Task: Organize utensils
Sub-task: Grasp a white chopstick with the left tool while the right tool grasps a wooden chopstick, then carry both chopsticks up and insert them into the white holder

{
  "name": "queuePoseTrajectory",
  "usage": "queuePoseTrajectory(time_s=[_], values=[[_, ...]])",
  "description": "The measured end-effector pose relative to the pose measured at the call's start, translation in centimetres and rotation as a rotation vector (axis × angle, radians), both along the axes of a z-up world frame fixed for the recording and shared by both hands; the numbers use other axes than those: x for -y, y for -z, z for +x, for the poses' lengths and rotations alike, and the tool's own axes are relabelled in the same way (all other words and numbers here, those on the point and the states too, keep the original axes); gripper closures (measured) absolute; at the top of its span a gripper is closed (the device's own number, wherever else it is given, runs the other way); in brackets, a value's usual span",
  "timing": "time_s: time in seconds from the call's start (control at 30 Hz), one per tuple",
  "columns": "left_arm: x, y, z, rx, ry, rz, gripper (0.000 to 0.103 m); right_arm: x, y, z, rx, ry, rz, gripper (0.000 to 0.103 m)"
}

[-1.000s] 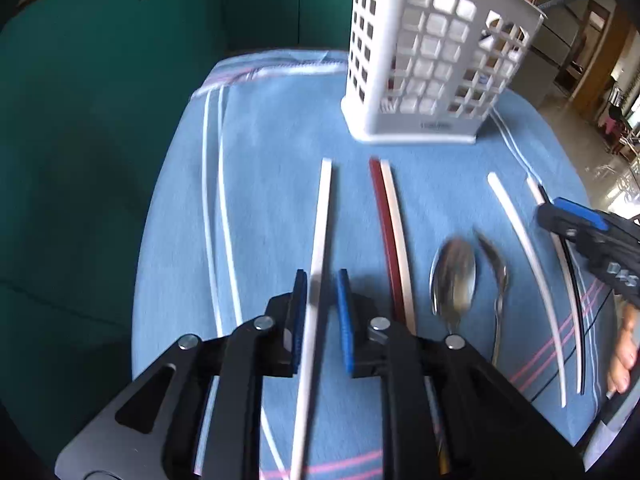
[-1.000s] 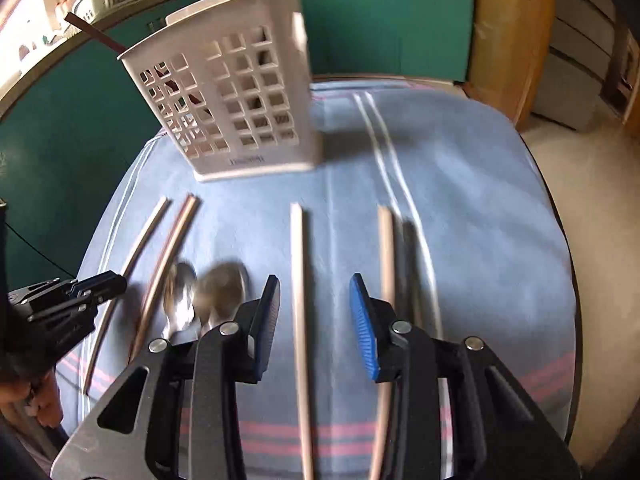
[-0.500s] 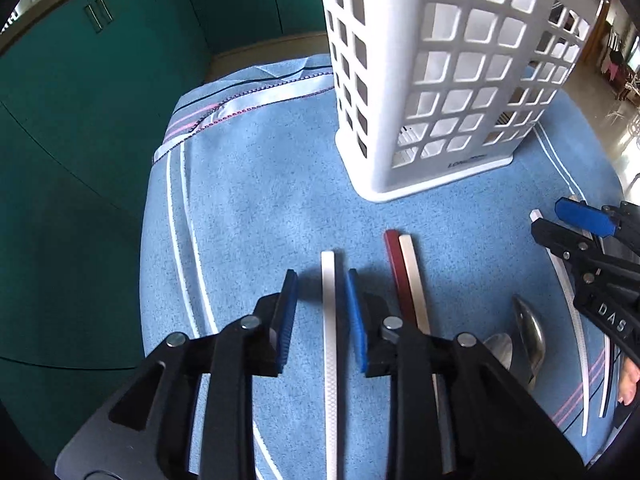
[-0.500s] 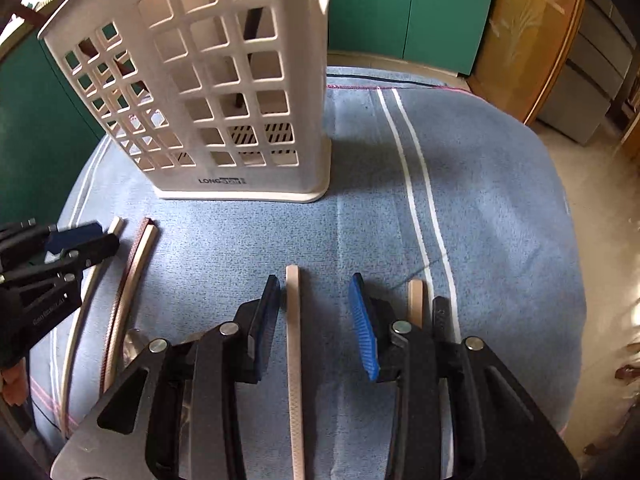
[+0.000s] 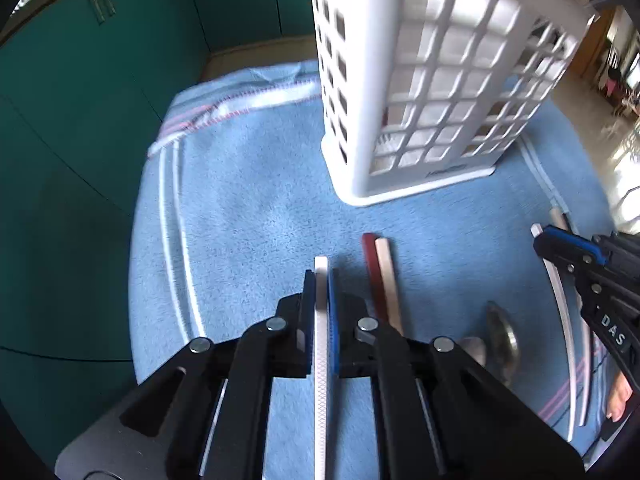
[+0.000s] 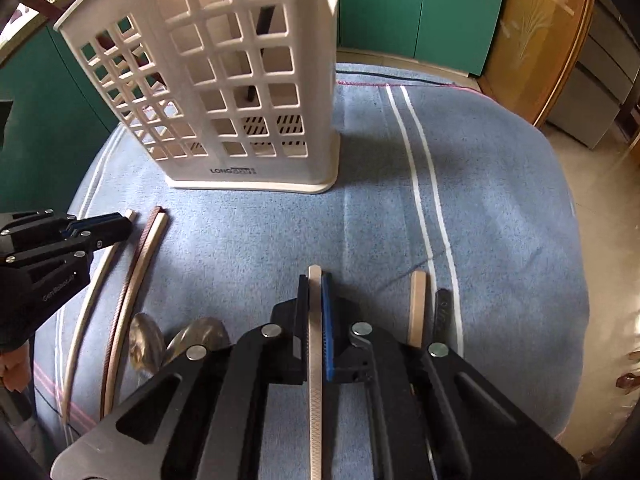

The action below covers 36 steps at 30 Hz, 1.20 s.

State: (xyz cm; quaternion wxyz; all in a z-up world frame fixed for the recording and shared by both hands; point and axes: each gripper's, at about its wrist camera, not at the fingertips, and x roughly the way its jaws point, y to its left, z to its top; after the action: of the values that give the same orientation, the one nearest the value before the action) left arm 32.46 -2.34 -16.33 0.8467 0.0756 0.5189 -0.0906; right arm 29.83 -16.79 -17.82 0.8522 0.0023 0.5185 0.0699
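Utensils: white chopstick (image 5: 321, 320) clamped in left tongs (image 5: 320, 280), beige chopstick (image 6: 315, 320) clamped in right tongs (image 6: 315, 284). Both gripped near tips, probably for upright drop into caddy (image 6: 224, 80) ahead. Spoons (image 6: 176, 340) lying on surface (image 6: 500, 220).

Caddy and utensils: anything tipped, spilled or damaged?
Nothing stands out. The white caddy stands upright on the blue cloth; chopsticks and spoons lie in rough rows, and each tongs grips one chopstick.

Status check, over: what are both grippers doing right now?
Left gripper shut on white chopstick. Right gripper shut on beige chopstick. Basket upright just ahead, nothing in the way.
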Motion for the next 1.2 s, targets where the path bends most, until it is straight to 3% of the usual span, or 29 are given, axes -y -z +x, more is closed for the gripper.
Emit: queuePoseTrajectory(time_s=[0.13, 0.4, 0.53, 0.8, 0.97, 1.07, 1.2], values=[[-0.4, -4.4, -2.7, 0.113, -0.004, -0.026, 0.097, 1.2, -3.3, -2.2, 0.079, 0.007, 0.044, 0.096], [-3.3, -14.9, -9.8, 0.392, -0.045, -0.122, 0.097, 3.9, -14.4, -9.7, 0.343, 0.03, 0.141, 0.096], [-4.2, -18.5, -11.8, 0.493, -0.062, -0.148, 0.097, 5.3, -18.1, -12.4, 0.446, 0.042, 0.168, 0.096], [-4.8, -20.8, -12.7, 0.54, -0.066, -0.175, 0.097, 4.8, -20.8, -13.8, 0.514, 0.041, 0.163, 0.096], [-4.2, -20.6, -12.4, 0.517, -0.037, -0.18, 0.097, 3.9, -21.4, -13.1, 0.506, 0.012, 0.137, 0.096], [-3.8, -22.6, -12.4, 0.559, -0.008, -0.201, 0.097, 3.6, -22.3, -12.7, 0.518, -0.002, 0.156, 0.096], [-2.2, -26.9, -12.1, 0.673, 0.038, -0.174, 0.097, 3.2, -25.7, -12.0, 0.592, -0.04, 0.173, 0.096]])
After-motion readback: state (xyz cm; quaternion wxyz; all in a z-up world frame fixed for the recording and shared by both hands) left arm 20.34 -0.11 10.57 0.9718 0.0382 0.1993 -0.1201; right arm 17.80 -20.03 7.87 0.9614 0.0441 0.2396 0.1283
